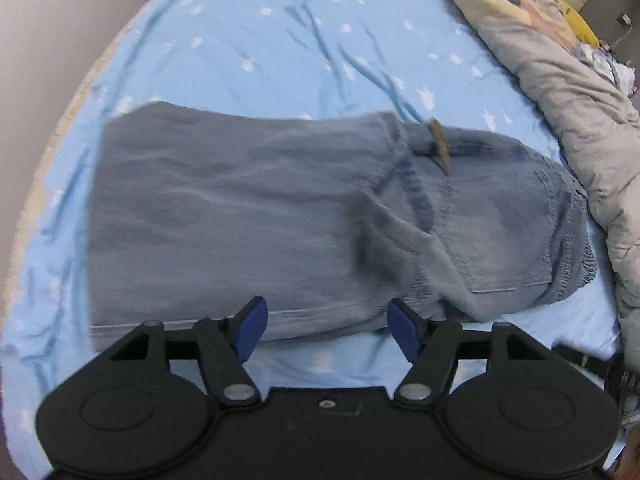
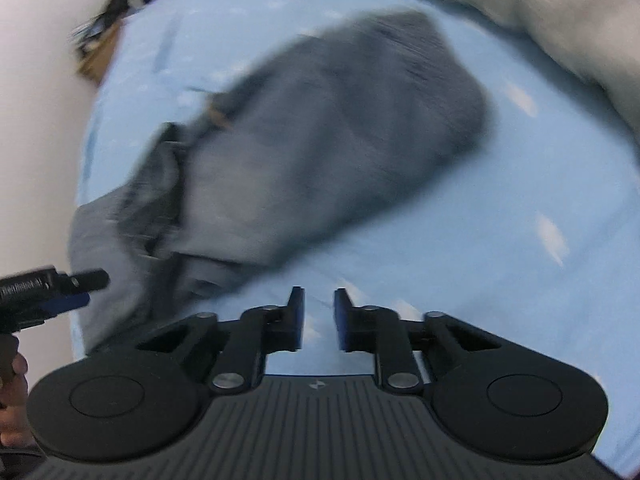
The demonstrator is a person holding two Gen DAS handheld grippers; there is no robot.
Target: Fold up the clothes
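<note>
Folded jeans point(image 1: 280, 216) flat on bed sheet point(image 1: 256, 40), ready for next fold. Left claw point(image 1: 327, 326) wide open, empty; right claw point(image 2: 319, 316) slightly open, empty.

A bed with a pale blue star-print sheet point(image 1: 280, 40) fills the view; a grey quilt point(image 1: 560, 80) lies bunched at two o'clock, pale wall point(image 1: 48, 40) at ten.
</note>
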